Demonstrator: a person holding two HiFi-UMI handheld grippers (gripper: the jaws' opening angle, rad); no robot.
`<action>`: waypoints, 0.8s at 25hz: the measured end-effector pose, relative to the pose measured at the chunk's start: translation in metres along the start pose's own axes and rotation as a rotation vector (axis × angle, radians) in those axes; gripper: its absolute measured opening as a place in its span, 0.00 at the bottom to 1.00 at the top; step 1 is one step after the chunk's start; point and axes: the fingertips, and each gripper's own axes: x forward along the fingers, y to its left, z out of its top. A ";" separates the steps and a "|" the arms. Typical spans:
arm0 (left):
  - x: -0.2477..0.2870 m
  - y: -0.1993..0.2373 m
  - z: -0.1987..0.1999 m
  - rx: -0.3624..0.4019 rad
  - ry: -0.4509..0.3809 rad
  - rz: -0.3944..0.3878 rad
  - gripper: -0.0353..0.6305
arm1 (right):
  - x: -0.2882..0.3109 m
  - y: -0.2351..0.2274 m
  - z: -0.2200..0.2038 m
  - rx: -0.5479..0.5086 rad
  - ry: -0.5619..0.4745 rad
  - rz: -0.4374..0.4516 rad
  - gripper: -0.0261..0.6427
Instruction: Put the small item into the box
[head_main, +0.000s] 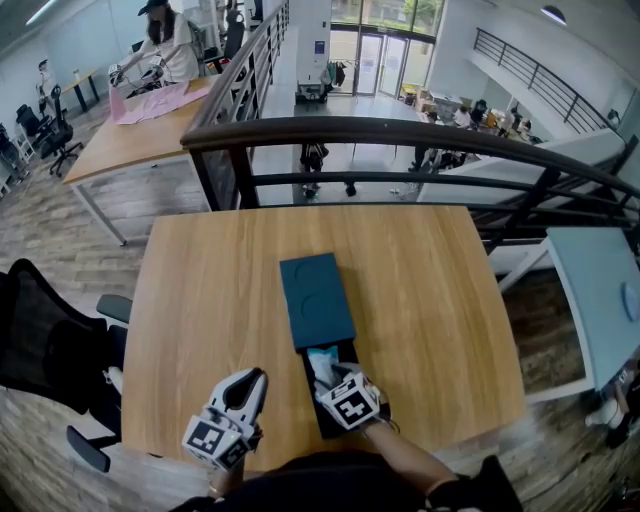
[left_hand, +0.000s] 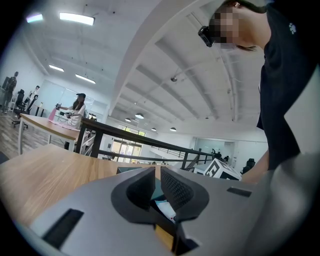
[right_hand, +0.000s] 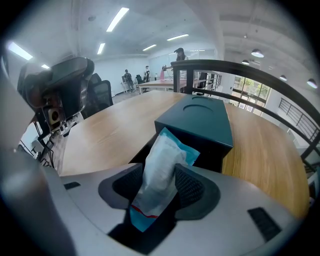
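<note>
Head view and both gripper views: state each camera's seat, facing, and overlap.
Head view: on the head, steeply down at the table; left hand-held gripper, right hand-held gripper, forearm show.
Left gripper view: rides the left one, across the table toward the railing; jaws, torso show.
Right gripper view: rides the right one, toward packet and box; jaws show.
Shared, head and right: packet, box.
</note>
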 end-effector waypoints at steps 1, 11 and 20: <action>0.000 0.000 0.000 -0.001 0.000 0.002 0.09 | 0.000 0.000 0.000 0.001 -0.003 0.000 0.34; 0.002 -0.004 0.002 0.006 0.002 -0.002 0.09 | -0.010 -0.007 0.009 -0.007 -0.036 -0.025 0.35; 0.000 -0.011 0.005 0.014 0.004 -0.013 0.09 | -0.031 -0.010 0.022 0.016 -0.116 -0.053 0.35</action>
